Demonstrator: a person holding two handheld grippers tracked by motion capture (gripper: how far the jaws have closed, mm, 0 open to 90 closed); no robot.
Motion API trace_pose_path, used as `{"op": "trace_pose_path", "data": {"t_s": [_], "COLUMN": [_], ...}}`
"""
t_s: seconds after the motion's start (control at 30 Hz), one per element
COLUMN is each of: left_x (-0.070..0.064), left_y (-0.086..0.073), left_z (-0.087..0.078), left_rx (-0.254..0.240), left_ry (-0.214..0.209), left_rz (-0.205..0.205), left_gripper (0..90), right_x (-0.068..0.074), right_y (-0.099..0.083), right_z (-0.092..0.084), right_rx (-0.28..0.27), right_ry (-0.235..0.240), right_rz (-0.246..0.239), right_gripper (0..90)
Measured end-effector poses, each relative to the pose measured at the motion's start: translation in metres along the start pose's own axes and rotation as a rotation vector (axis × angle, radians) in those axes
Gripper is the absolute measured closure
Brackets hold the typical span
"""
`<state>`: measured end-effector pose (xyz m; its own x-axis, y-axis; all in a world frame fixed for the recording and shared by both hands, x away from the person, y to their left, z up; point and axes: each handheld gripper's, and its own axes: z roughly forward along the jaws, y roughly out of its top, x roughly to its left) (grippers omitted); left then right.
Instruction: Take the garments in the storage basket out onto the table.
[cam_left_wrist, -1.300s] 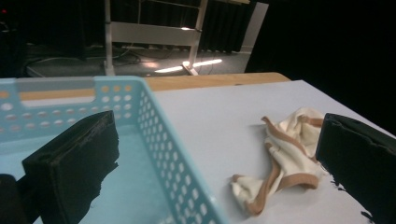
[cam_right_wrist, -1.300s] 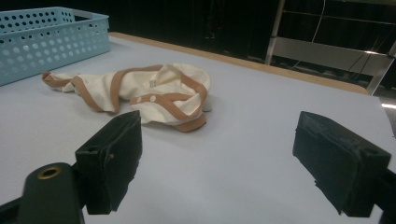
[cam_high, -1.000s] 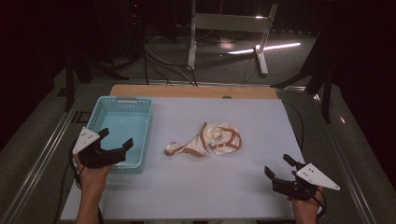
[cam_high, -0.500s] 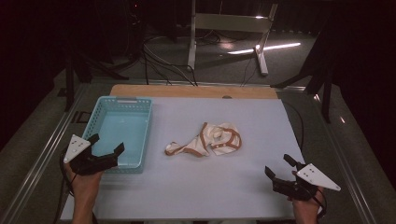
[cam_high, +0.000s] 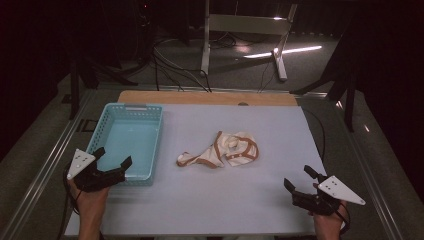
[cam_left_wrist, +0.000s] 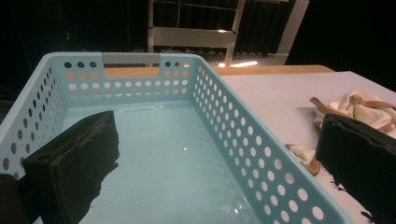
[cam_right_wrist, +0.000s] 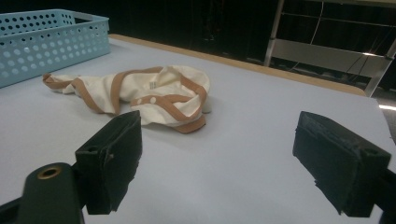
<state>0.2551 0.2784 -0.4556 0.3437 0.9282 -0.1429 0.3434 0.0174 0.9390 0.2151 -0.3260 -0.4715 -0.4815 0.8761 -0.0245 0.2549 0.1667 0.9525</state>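
Observation:
A crumpled cream garment with tan trim lies near the middle of the white table; it also appears as the garment ahead of the right jaws and at the right edge as the garment. A light-blue perforated basket stands at the left, empty inside. My left gripper hovers open at the basket's near end, one jaw over its inside and one outside its right wall. My right gripper is open near the front right, nothing between its jaws.
A wooden strip runs along the table's far edge. Metal rails flank the table. Beyond it stand a white frame and cables on the dark floor.
My left gripper has drawn back toward the person and a little left, from beside the basket's near right part to its near end. The right gripper has stayed put.

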Motion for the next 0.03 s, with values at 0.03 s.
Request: {"op": "trace_pose_path", "data": {"t_s": [0.03], "left_x": [0.0001], "left_y": [-0.0001], "left_z": [-0.0001], "left_rx": [-0.001], "left_ry": [0.001], "left_rz": [0.000], "left_gripper": [0.2], "right_x": [-0.0003], "right_y": [-0.0002], "right_z": [0.0000], "right_rx": [0.001], "right_ry": [-0.001], "right_rz": [0.002], "right_gripper": [15.8]}}
